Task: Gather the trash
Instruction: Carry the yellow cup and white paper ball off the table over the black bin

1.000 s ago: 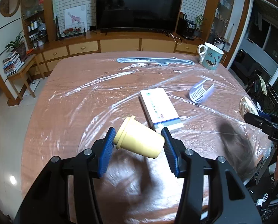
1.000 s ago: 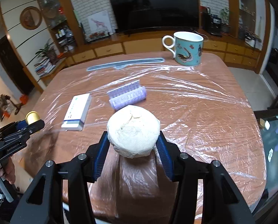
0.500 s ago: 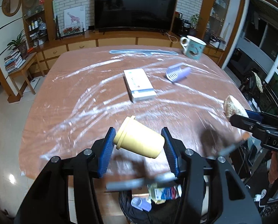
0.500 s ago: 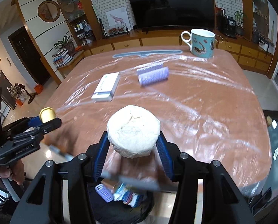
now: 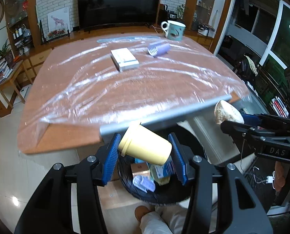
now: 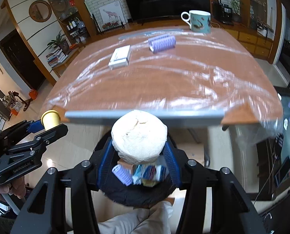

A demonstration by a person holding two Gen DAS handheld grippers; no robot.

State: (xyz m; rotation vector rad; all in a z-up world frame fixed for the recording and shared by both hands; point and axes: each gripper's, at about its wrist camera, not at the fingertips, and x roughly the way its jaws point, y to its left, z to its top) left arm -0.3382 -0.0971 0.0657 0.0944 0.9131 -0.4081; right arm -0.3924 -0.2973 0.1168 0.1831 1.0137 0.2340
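Left tongs (image 5: 145,154) grip a yellow plastic cup (image 5: 145,148), right tongs (image 6: 138,156) a pale crumpled wad (image 6: 139,136), both above the part-filled black bin (image 5: 164,197); white box (image 5: 124,59) and lilac roller (image 5: 158,48) remain at twelve o'clock on the tabletop (image 5: 125,89).

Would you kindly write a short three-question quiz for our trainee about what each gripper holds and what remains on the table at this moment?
1. True or false: the left gripper is shut on a yellow cup.
2. What does the right gripper hold over the black bin? A) teal mug B) white crumpled wad C) white box
3. Fill in: on the table, the purple hair roller lies between the white box and the ____.

Key: 1 true; 2 B, the white crumpled wad; 3 teal mug.
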